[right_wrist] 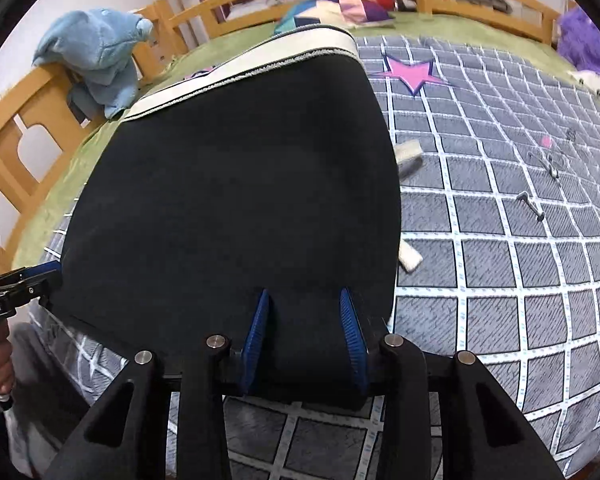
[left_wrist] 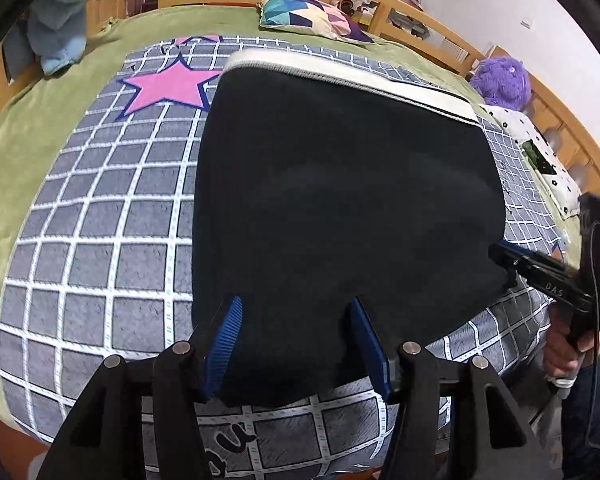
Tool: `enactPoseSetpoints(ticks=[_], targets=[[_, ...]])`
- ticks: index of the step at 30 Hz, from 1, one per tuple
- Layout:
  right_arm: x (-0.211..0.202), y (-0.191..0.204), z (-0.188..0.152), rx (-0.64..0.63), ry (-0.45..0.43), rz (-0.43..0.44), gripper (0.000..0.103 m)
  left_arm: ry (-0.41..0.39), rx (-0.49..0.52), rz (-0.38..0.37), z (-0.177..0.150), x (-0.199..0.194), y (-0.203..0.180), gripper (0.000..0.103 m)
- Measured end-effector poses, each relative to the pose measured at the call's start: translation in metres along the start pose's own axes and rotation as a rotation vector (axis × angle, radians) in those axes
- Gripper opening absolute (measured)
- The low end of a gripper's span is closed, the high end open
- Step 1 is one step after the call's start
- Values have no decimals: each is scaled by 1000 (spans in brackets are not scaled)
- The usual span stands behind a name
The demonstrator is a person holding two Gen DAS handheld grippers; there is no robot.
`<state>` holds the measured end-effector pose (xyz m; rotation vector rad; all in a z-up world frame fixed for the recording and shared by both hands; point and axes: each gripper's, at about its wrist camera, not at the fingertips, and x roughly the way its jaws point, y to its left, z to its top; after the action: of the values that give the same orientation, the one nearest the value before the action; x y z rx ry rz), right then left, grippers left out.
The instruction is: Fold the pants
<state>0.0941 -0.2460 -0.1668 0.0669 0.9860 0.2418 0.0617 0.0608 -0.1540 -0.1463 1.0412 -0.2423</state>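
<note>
My left tool (left_wrist: pixel 294 344) sits low over the near edge of the black pants (left_wrist: pixel 340 200), blue ribbed pads spread apart with dark fabric lying between them. The pads don't press on the cloth, so I call it open, nothing gripped.

Right tool (right_wrist: pixel 306 334): same picture. Blue pads parted, pants (right_wrist: pixel 228 200) fabric between them, no pinch visible. Open too.

The pants lie folded flat on the bed, on the grey blanket (left_wrist: pixel 100 240) with the white grid and a pink star (left_wrist: pixel 168 88). The pale waistband (left_wrist: pixel 340 76) is at the far end, away from me; the near edge is under both tools. In the left wrist view my right tool (left_wrist: pixel 512 268) is at the right near corner of the pants, with my hand (left_wrist: pixel 560 348) on its handle. In the right wrist view my left tool (right_wrist: pixel 40 276) is at the left near corner.

Two pale strips (right_wrist: pixel 410 258) poke out from under the right side of the pants, on the blanket; can't tell what they are.

Around: green bedspread (left_wrist: pixel 40 128), wooden bed rail (left_wrist: pixel 420 16), patterned cushion (left_wrist: pixel 312 16) at the far side, blue plush toy (right_wrist: pixel 96 56) on the left rail, purple plush toy (left_wrist: pixel 504 80) far right, dotted white pillow (left_wrist: pixel 548 164) beside it.
</note>
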Motion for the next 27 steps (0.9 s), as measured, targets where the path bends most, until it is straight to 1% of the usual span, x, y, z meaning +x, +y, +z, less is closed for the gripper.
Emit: enactPoseSetpoints(ticks=[1,3,5,7,9,10,12,14,15,16,18,19,20,21,22,24,25,27], targets=[[-2,2,4,-12,6,-6,37,1,1,-13,4,-4,1,54],[-11,3,15,-22,4,31,37,-27,-8,-58,15,-15,5,54],[-25,2,31,-31,-61,61,38,-61,-13,-60,30,-21,8,54],[-29,0,51,-45,-129,38,41,-85,-14,-50,48,-19,9,54],[-25,1,74,-54,-180,-4,41,-104,-24,-45,72,-12,8,55],[-20,1,88,-59,-199,-25,41,-117,-26,-49,83,-8,8,55],[-11,4,109,-68,-243,-40,41,-159,-28,-39,110,4,4,55],[2,10,128,-91,-275,-52,41,-184,-22,-32,132,16,-1,59],[15,14,135,-115,-280,-69,41,-195,-10,-27,141,26,-3,60],[25,17,143,-134,-279,-96,41,-200,0,0,149,36,-5,60],[54,17,147,-159,-266,-221,41,-173,7,85,162,68,-5,60],[74,11,148,-158,-229,-283,40,-155,1,98,166,81,-3,60],[86,2,151,-133,-214,-281,40,-124,-15,101,167,95,0,60],[86,-7,154,-100,-217,-245,41,-107,-29,95,167,105,3,61],[86,-19,160,-49,-200,-206,42,-115,-38,83,166,109,5,62],[91,-32,164,0,-175,-178,43,-134,-49,53,162,107,8,65],[93,-34,164,7,-173,-164,43,-133,-52,46,161,105,9,65],[91,-32,162,6,-177,-170,43,-114,-64,37,159,99,10,65]])
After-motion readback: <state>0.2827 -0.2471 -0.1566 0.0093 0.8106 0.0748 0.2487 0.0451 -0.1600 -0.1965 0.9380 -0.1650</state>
